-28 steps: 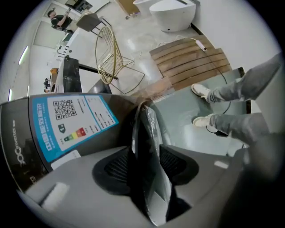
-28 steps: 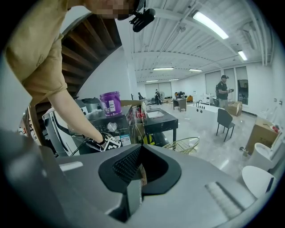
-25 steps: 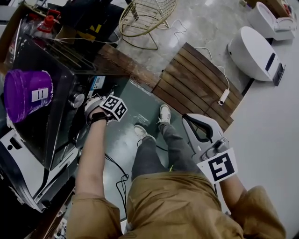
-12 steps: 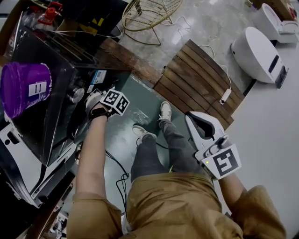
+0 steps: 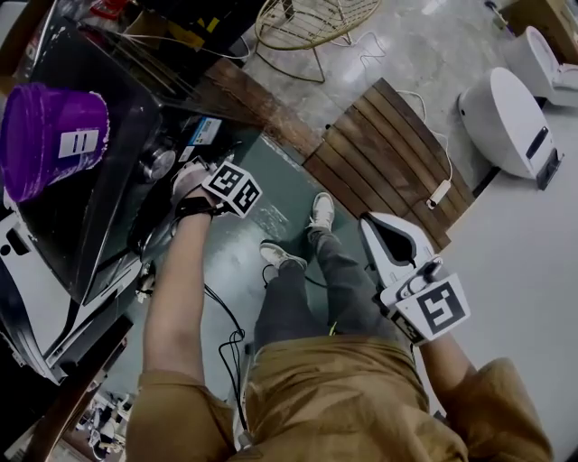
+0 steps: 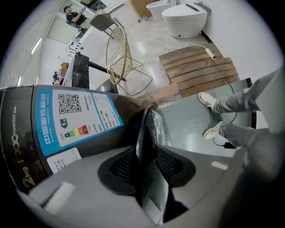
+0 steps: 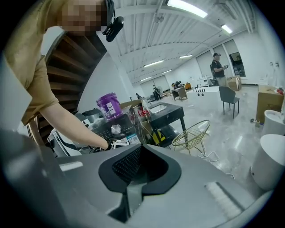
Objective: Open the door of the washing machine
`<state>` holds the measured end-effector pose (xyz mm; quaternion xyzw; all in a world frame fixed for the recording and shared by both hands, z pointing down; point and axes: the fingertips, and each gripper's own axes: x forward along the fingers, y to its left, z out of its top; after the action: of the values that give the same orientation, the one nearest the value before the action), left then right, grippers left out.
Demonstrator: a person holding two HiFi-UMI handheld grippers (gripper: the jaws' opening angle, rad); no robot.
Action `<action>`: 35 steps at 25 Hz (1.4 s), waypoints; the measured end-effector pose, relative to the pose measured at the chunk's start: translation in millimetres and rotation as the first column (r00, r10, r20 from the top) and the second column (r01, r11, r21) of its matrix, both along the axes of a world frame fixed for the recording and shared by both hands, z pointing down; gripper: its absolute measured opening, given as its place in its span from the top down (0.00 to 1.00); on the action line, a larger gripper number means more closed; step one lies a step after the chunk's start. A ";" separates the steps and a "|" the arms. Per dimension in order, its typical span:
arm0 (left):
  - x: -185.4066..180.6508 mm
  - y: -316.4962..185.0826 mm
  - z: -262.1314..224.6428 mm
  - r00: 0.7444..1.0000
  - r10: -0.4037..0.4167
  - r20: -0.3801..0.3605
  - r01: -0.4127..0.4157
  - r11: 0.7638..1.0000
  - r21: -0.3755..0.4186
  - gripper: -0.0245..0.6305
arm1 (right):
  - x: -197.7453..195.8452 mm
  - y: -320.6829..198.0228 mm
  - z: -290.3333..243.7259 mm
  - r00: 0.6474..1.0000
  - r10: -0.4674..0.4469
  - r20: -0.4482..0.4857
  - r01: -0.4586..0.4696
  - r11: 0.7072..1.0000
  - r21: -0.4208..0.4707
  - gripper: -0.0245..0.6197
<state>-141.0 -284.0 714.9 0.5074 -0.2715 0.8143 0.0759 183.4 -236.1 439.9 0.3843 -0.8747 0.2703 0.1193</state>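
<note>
The dark washing machine (image 5: pixel 81 198) stands at the left of the head view, its front with a blue energy label (image 6: pixel 71 111) facing the green floor. My left gripper (image 5: pixel 183 185) reaches steeply down to that front. In the left gripper view my left gripper (image 6: pixel 147 147) is shut on the thin, plastic-wrapped edge of the door (image 6: pixel 153 127), which runs up between the pads. My right gripper (image 5: pixel 390 236) hangs off to the right beside my leg, away from the machine. Seen in its own view, the right gripper (image 7: pixel 136 171) is shut with nothing in it.
A purple bucket (image 5: pixel 54 135) sits on top of the machine. A gold wire chair (image 5: pixel 316 23), a wooden slat board (image 5: pixel 388 162) with a power strip (image 5: pixel 440 192) and a white toilet (image 5: pixel 506 122) stand beyond. Cables (image 5: pixel 230 338) trail by my feet (image 5: pixel 318 215).
My left gripper stays at the door edge. My right gripper has sunk a little and rolled. The head view has shifted slightly.
</note>
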 end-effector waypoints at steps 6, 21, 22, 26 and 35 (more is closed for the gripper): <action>1.0 -0.5 -0.7 0.999 -0.017 -0.033 0.017 1.000 -0.004 0.69 | -10.2 6.1 2.2 0.999 -0.046 -0.015 0.046 0.999 -0.020 0.95; 6.1 -0.1 -3.0 0.993 -0.059 -0.105 0.058 0.998 -0.011 0.71 | -26.2 3.8 -7.0 1.000 0.001 -0.011 -0.001 0.999 0.033 0.95; 6.2 -0.1 -3.3 0.992 -0.059 -0.108 0.058 0.998 -0.011 0.71 | -28.3 5.0 -7.5 1.000 0.001 -0.012 0.000 0.999 0.033 0.95; 6.2 0.3 -3.6 0.992 -0.050 -0.112 0.050 0.999 -0.005 0.71 | -38.3 20.4 -10.1 1.000 -0.018 -0.017 0.018 1.000 0.009 0.95; 7.2 0.3 -8.1 0.986 -0.059 -0.154 0.062 0.998 0.013 0.72 | -46.0 32.3 -13.2 1.000 -0.024 -0.018 0.024 1.000 -0.012 0.95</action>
<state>-133.8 -283.7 706.8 0.5606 -0.2874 0.7678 0.1167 137.4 -203.8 426.7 0.3756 -0.8765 0.2703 0.1329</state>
